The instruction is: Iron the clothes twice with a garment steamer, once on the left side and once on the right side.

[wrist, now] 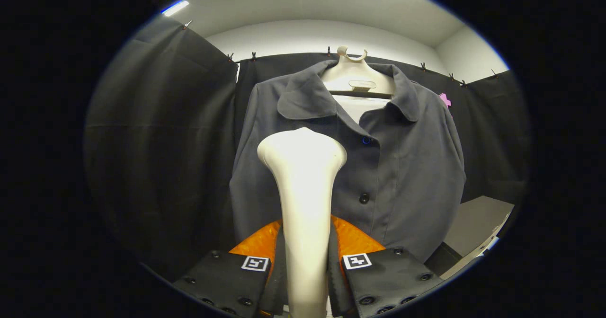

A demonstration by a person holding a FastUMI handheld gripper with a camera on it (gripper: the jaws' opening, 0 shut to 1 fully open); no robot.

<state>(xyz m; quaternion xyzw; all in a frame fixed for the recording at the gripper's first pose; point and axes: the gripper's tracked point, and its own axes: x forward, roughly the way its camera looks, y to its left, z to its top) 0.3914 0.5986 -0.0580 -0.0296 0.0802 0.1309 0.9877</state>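
Note:
A dark grey button-up shirt [402, 166] hangs on a pale hanger [352, 74] in front of the black cloth wall. My gripper [305, 261] is shut on the cream handle of the garment steamer [303, 190], both fingers pressing its sides. The steamer stands upright between the fingers, and its wide head [302, 150] covers the shirt's left chest, just left of the button line. Whether the head touches the fabric I cannot tell. Two dark buttons [364, 198] show to the right of the steamer.
Black cloth walls close the booth on the left and behind the shirt. A grey table top [478, 225] lies low on the right, beside the shirt's hem. A white wall and ceiling lights are above.

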